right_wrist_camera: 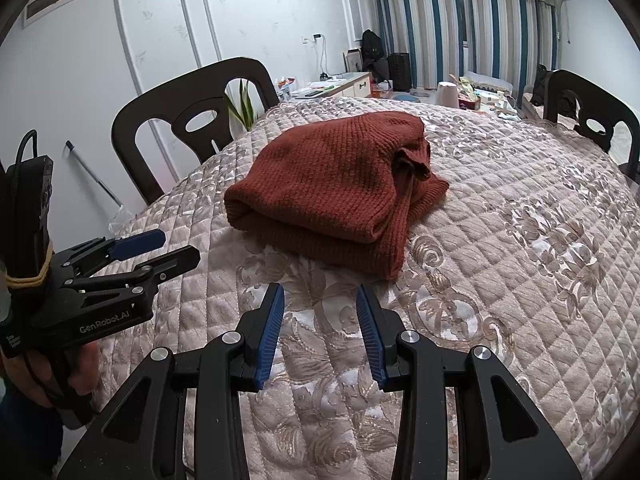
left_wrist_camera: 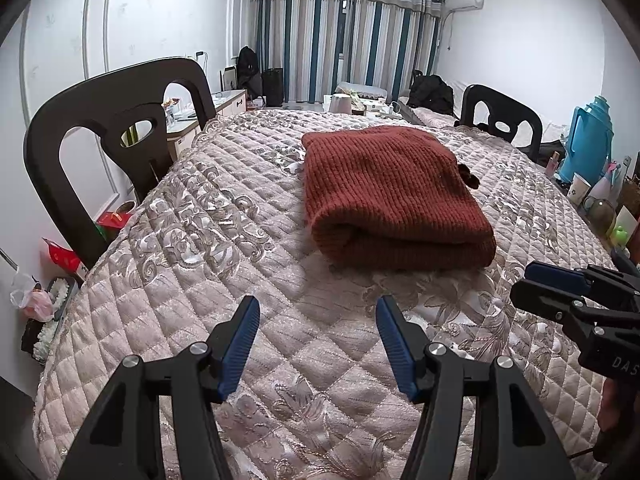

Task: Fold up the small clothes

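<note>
Lying on the quilted cover (left_wrist_camera: pixel 192 240) is a rust-red knitted sweater (left_wrist_camera: pixel 392 196), folded up into a thick, neat block. In the right wrist view the sweater (right_wrist_camera: pixel 332 188) shows a rounded folded edge on the near left side and stacked layers on its right side, with a small loose bit of knit sticking up near the far right corner. The cover is pale pink with shiny flower and leaf shapes sewn in little diamonds, and it spreads out all around the sweater. Nothing is touching the sweater. The left gripper (left_wrist_camera: pixel 318 322) sits near the front edge of the sweater, low over the cover, with its two blue pads spread wide apart and nothing between them. The right gripper (right_wrist_camera: pixel 320 312) is also close to the sweater's near side, and its blue pads are apart too, with only the cover showing in the gap. Each gripper shows up in the other's view, off to the side: the right gripper (left_wrist_camera: pixel 560 284) at the right edge and the left gripper (right_wrist_camera: pixel 156 248) at the left edge, with fingers (right_wrist_camera: pixel 82 364) wrapped around its handle. A dark chair (left_wrist_camera: pixel 116 136) stands at the left side of the cover and another dark chair (left_wrist_camera: pixel 500 116) stands at the far right. Striped curtains (left_wrist_camera: pixel 344 40) hang at the back of the room, and a blue jug (left_wrist_camera: pixel 592 140) stands off to the right.
</note>
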Tool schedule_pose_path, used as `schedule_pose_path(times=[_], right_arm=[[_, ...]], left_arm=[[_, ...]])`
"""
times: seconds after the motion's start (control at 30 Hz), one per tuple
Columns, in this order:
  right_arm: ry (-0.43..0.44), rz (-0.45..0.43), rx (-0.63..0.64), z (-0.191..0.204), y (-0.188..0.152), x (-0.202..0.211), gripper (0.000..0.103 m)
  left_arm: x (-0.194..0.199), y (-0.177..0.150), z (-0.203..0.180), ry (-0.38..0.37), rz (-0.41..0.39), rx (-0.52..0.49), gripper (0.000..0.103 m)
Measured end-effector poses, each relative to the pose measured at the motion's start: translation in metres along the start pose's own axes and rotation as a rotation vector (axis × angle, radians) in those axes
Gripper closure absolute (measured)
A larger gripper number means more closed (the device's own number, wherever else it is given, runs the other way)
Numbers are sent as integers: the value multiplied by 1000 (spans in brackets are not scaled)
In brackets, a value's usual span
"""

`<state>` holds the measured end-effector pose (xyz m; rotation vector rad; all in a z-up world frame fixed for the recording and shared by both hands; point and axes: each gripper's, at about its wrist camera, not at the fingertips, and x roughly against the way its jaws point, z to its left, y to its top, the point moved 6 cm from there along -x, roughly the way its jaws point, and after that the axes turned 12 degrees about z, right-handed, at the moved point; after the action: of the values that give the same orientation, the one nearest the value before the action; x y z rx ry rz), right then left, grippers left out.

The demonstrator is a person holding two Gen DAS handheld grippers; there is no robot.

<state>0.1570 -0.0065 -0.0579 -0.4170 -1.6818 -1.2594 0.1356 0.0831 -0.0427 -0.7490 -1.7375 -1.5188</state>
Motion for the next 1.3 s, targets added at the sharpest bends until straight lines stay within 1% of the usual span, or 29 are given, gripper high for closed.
schedule_pose_path(times=[0.47, 0.97, 1.3], right_arm=[[-1, 2, -1, 0, 0, 0, 65], [0, 1, 1, 0, 0, 0, 65], [-1, 0, 4, 0, 0, 0, 64]], left_arm=[[-1, 0, 0, 9, 4, -2, 40], [0, 1, 4, 57, 7, 2, 40], [0, 1, 4, 59, 11, 5, 40]])
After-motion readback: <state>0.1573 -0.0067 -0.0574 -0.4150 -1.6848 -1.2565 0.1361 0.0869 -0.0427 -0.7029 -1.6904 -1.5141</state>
